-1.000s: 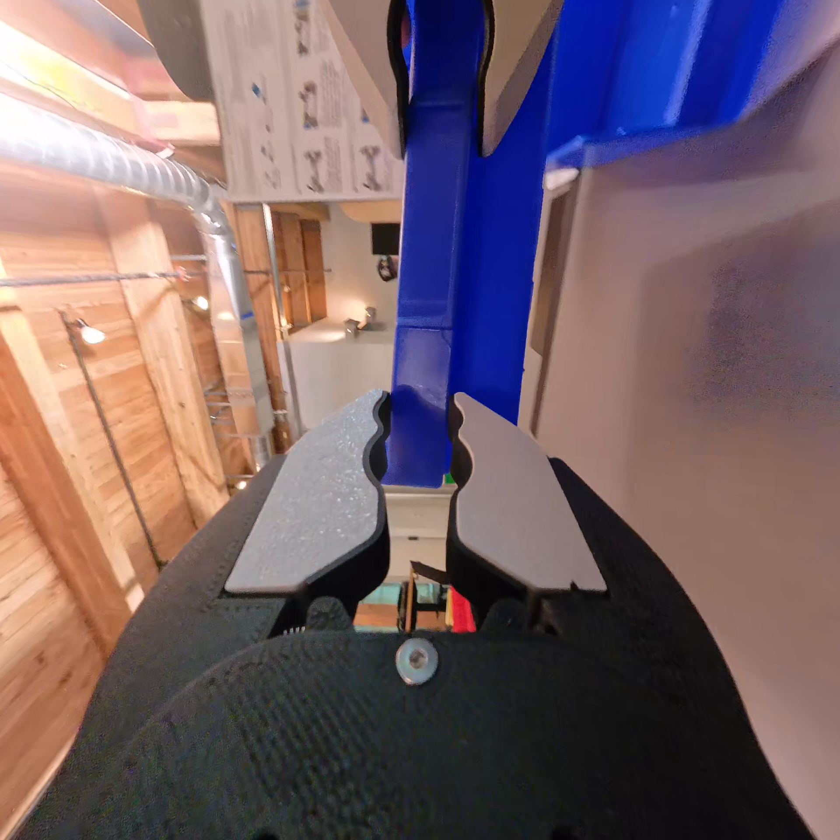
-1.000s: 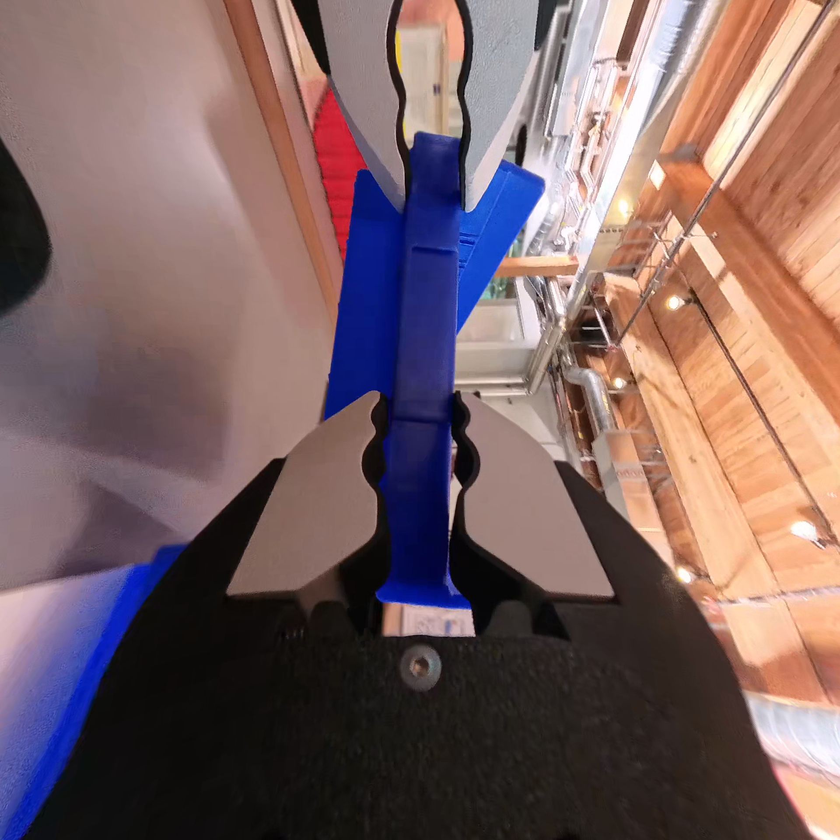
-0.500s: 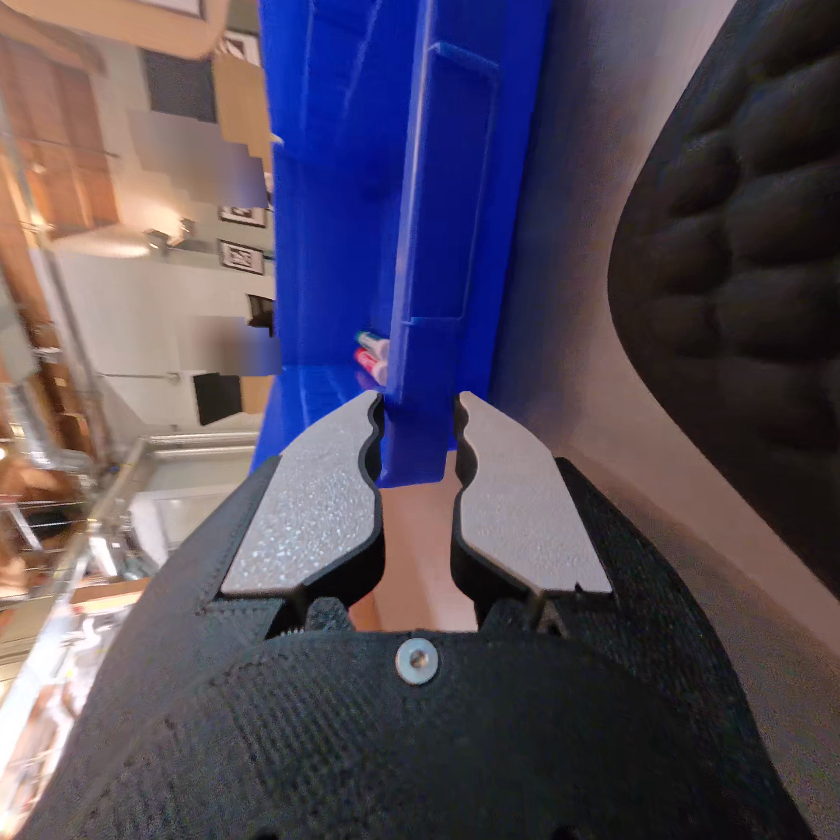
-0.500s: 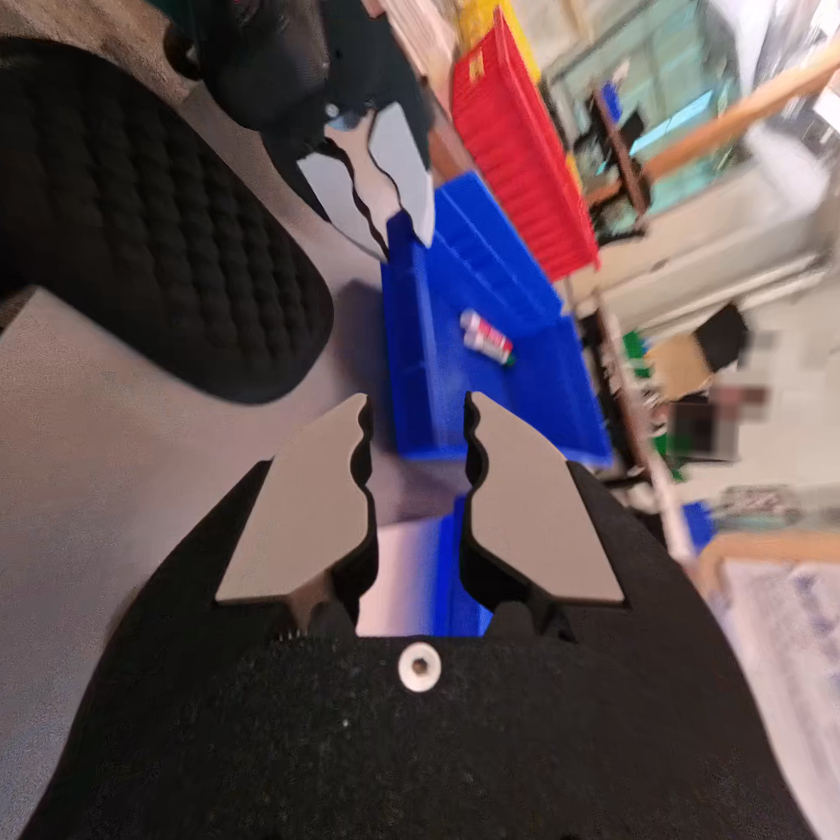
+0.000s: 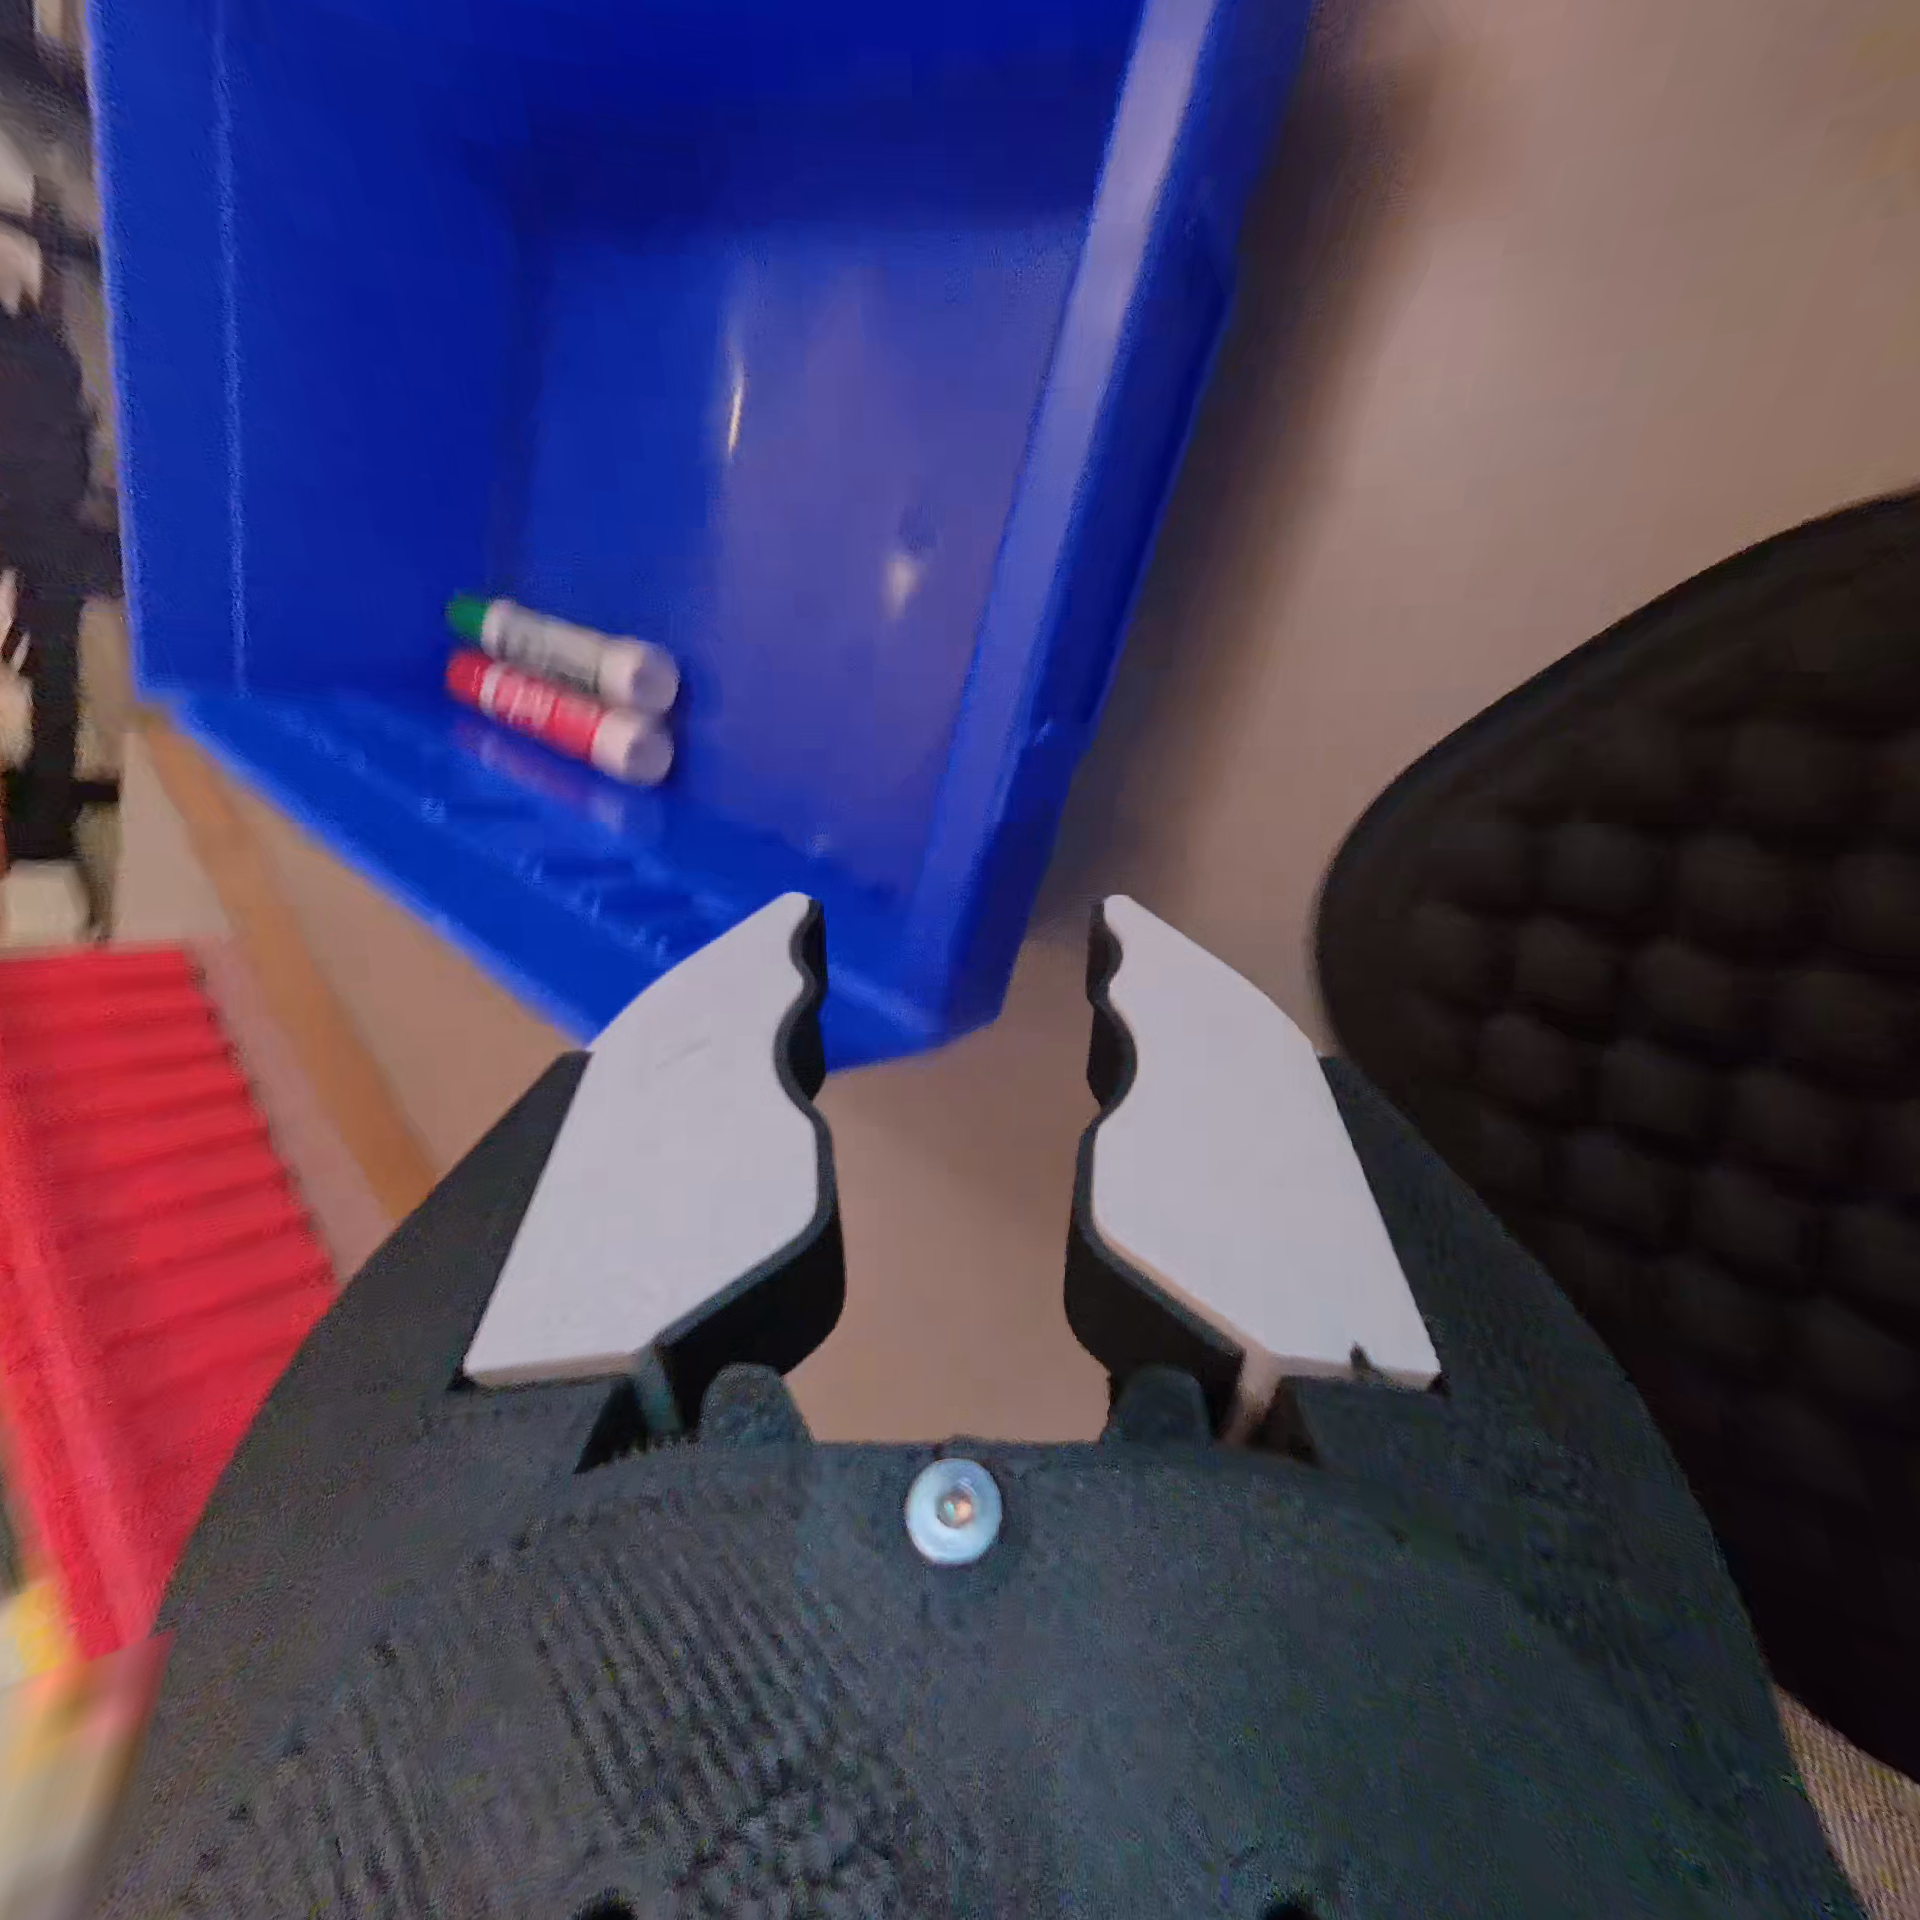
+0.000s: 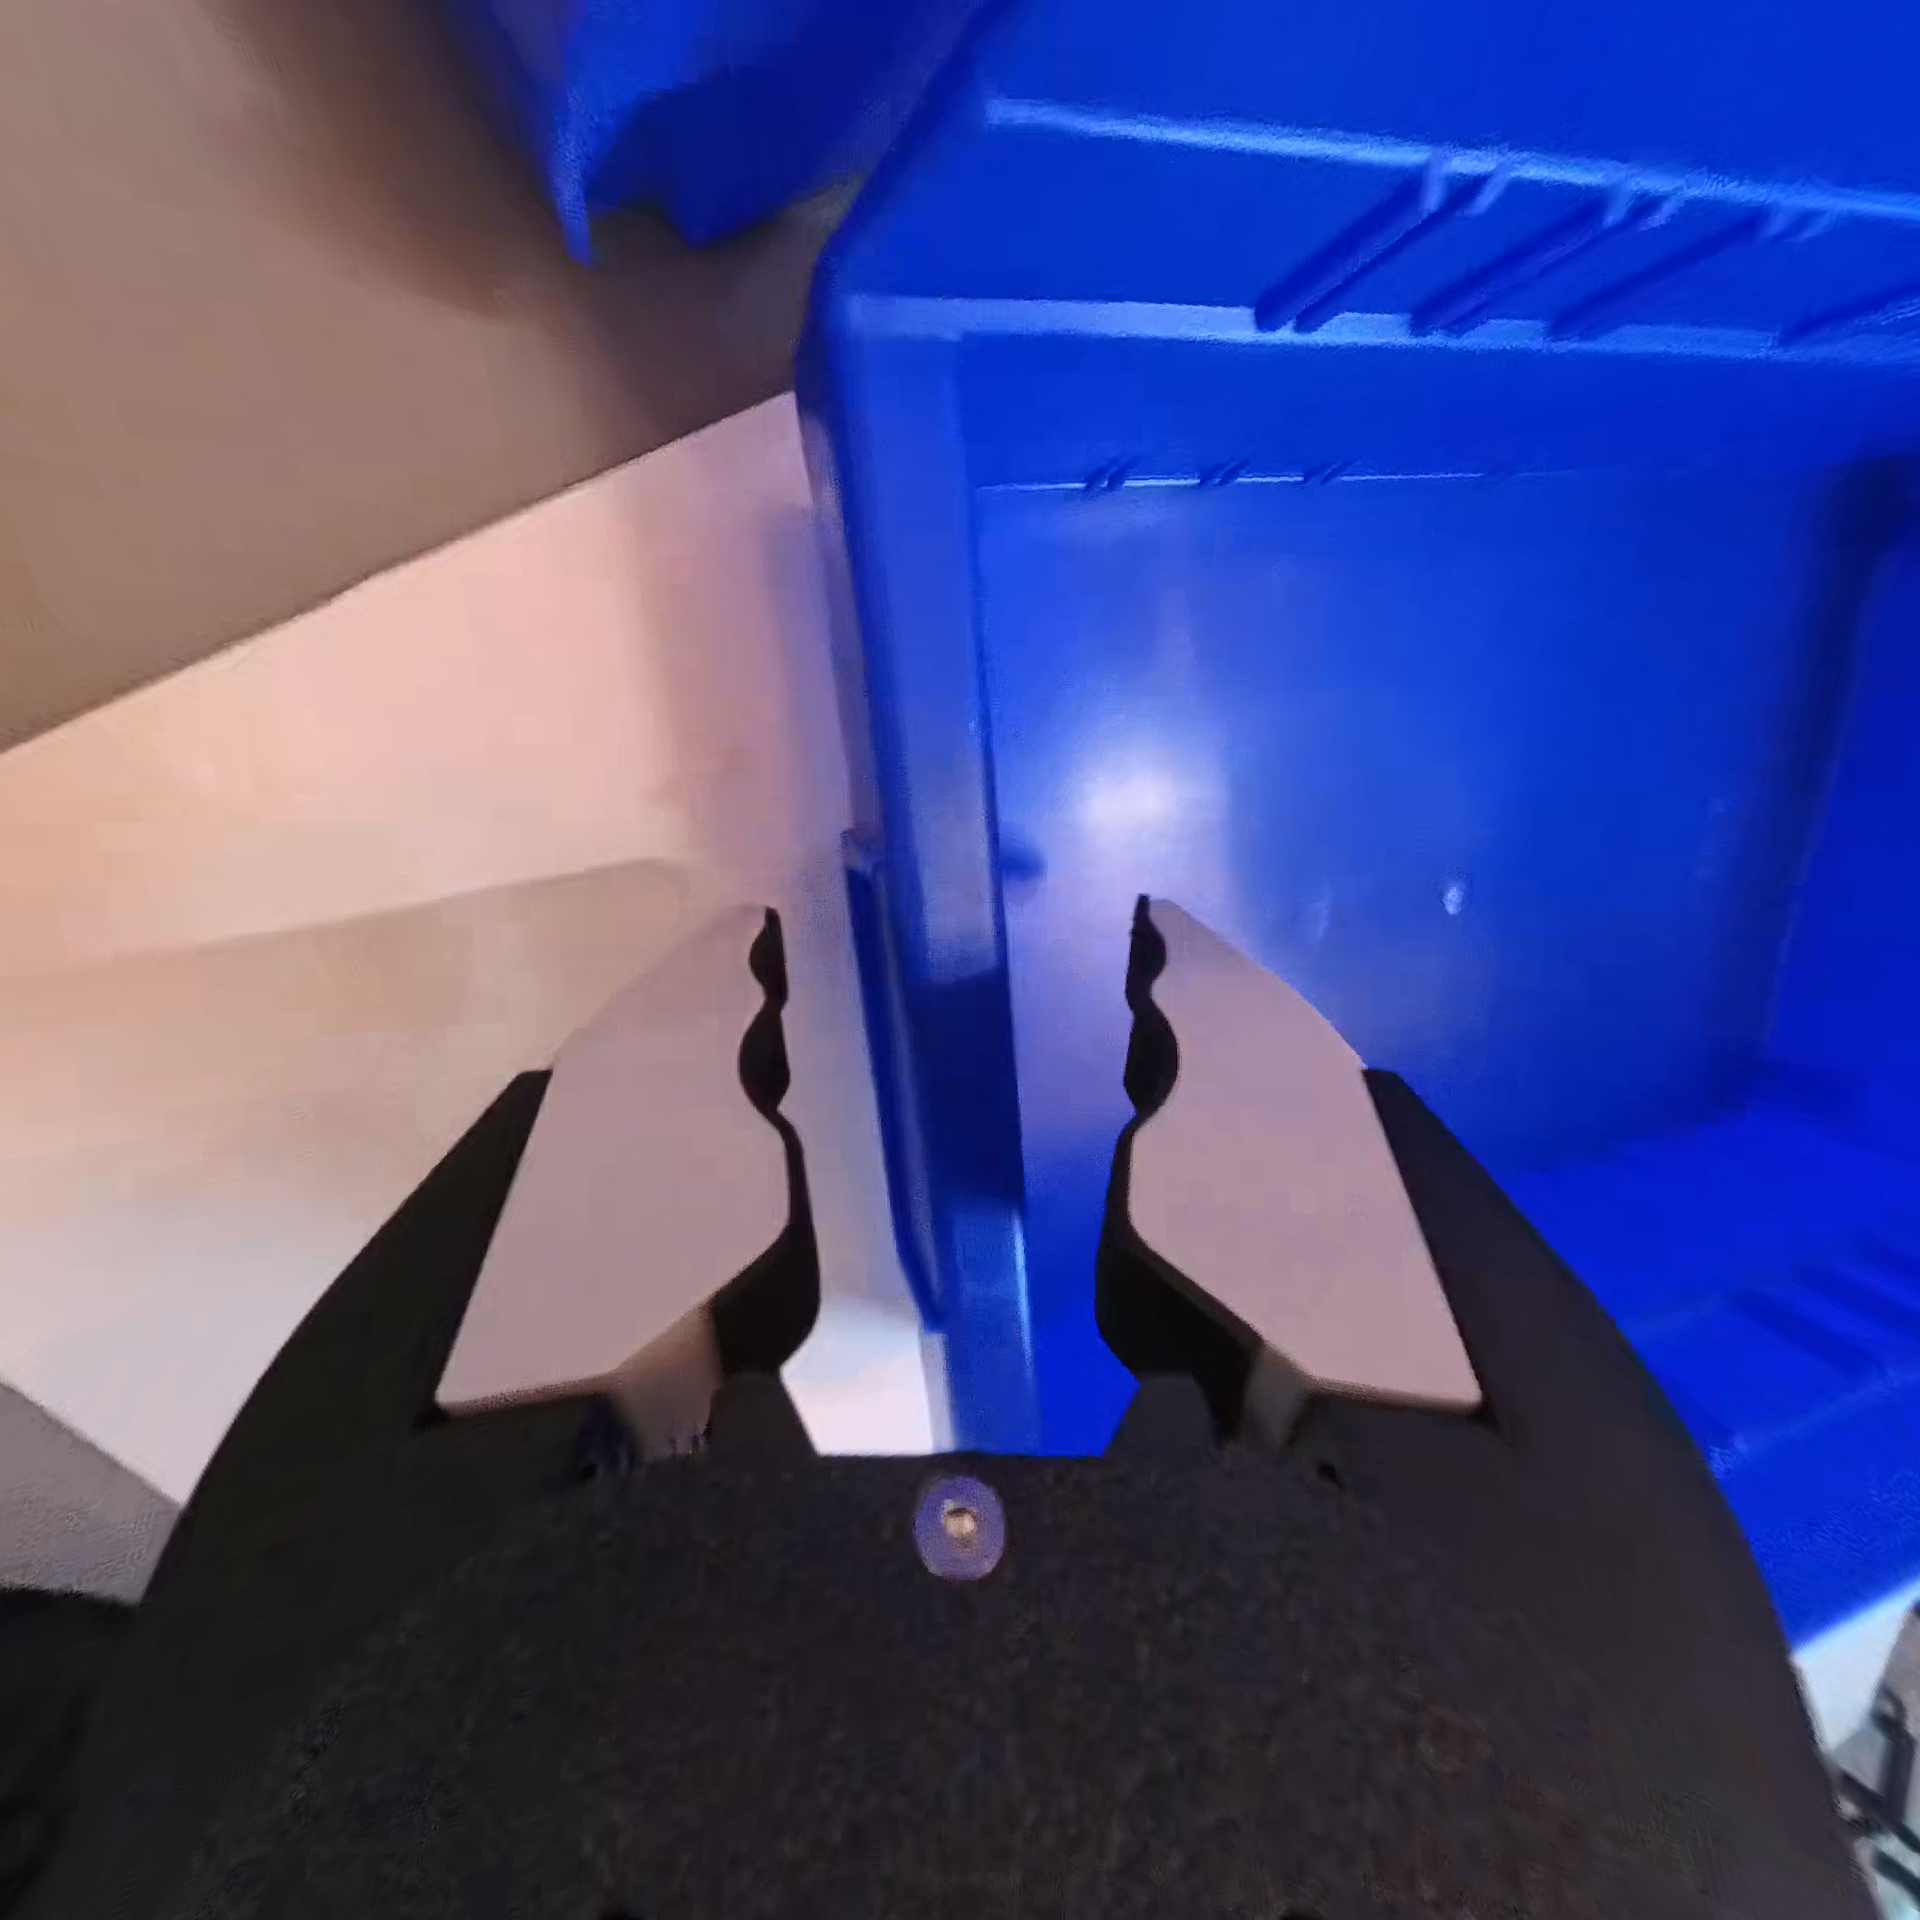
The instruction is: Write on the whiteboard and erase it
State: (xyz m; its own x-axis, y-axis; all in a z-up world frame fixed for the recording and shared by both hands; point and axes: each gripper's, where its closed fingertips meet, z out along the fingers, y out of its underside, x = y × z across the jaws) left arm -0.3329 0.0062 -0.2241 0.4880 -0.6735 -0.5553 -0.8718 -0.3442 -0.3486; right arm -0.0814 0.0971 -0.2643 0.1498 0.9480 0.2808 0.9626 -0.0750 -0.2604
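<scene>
A blue plastic bin (image 5: 644, 343) lies ahead in the left wrist view. Two markers lie side by side in it: one with a green cap (image 5: 566, 646) and one with a red cap (image 5: 556, 715). My left gripper (image 5: 956, 925) is open and empty, just short of the bin's near corner. In the right wrist view a white whiteboard (image 6: 416, 831) lies on the table to the left of a second blue bin (image 6: 1403, 779). My right gripper (image 6: 951, 920) is open and empty, its jaws either side of that bin's left wall without touching it.
A black bumpy pad (image 5: 1662, 1091) lies on the tan table (image 5: 1507, 312) to the right of the left gripper. A red ribbed crate (image 5: 125, 1195) stands at the left beyond the table's wooden edge. Another blue bin's corner (image 6: 707, 114) shows at the top of the right wrist view. One gripper's finger ends stand about 25 cm off the other's.
Both grippers let go of the blue bin, opened wider and drew back. The left view now looks into the bin with the markers. The right swung over the whiteboard and second bin.
</scene>
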